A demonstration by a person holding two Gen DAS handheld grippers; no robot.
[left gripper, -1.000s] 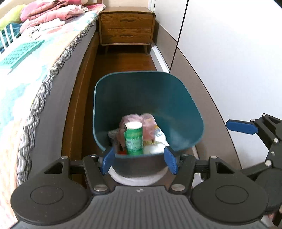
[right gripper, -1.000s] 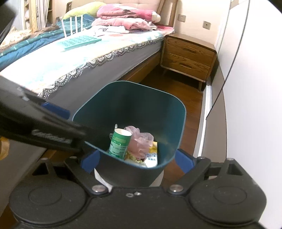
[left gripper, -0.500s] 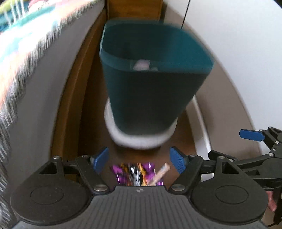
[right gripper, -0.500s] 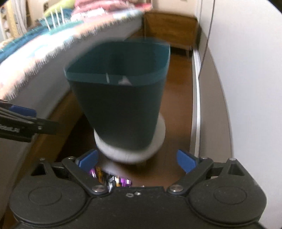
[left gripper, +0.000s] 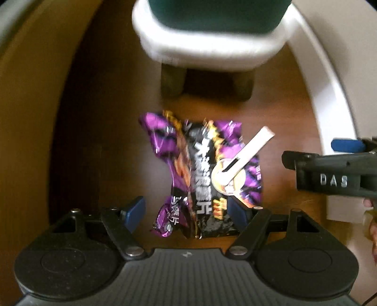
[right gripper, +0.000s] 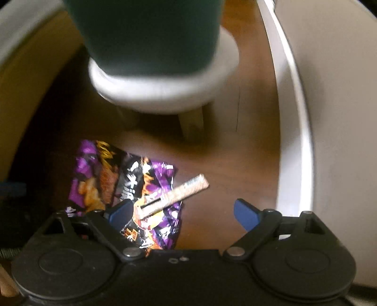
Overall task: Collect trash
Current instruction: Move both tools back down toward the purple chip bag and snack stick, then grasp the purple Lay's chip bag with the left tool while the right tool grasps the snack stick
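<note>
A crumpled purple and black snack bag lies on the wooden floor in front of the stool. A pale flat stick rests across its right side. My left gripper points straight down, open, its blue pads straddling the bag's near end without pressing it. In the right wrist view the bag and the stick sit low left. My right gripper is open wide; its left pad is over the stick's near end and its right pad over bare floor. The teal bin stands behind on a white stool.
The bin on its stool blocks the far side; stool legs stand just behind the bag. A bed frame runs along the left, a white wardrobe base along the right. A hand shows at the right edge.
Both grippers dropped from above the bin down to the floor. The bin's contents left view and the bag now fills the middle. The left jaws widened early on.
</note>
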